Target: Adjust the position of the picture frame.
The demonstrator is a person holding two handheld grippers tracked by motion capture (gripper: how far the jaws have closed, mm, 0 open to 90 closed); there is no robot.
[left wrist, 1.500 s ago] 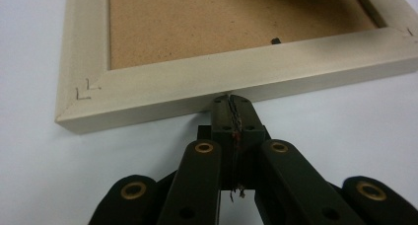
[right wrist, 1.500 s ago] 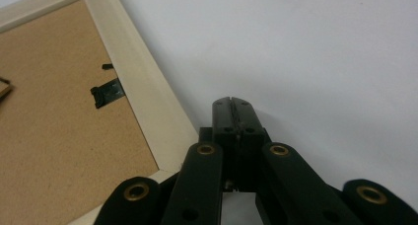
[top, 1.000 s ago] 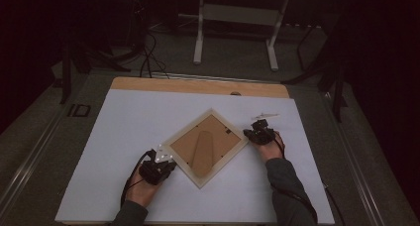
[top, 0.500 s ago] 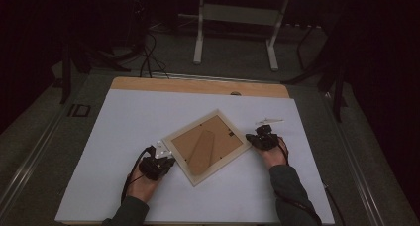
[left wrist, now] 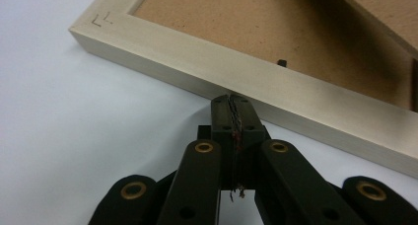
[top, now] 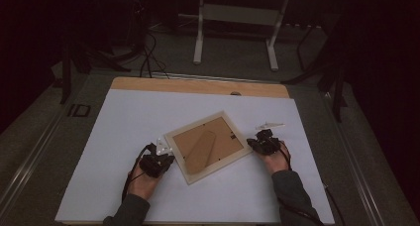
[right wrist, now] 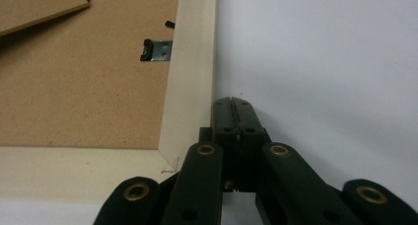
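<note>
**Wood frame lying face-down, both grippers closed against its edges**

Pale wood picture frame [top: 208, 146] is lying back-up on the white sheet [top: 129, 122] over the table, turned at an angle, between my two grippers. Its front is hidden underneath, so I can't see what's in it. The brown backing board [right wrist: 74, 87] and the fold-out stand [top: 200, 147] are up, and the frame runs off the edge in both gripper views.

Writing-wise, there's a small pencil scribble on one corner of the frame in the left gripper view, too faint to read. One little metal retaining tab [right wrist: 157, 50] shows by the inner rim.

Left gripper [top: 159, 159]: jaws pressed together with nothing between them, tips right up against the frame's outer side. Right gripper [top: 258, 144]: same deal, jaws together and empty, tips just beside the frame's outer edge near a corner; can't tell if they actually touch. Room past the table is too dark to make out much.
</note>
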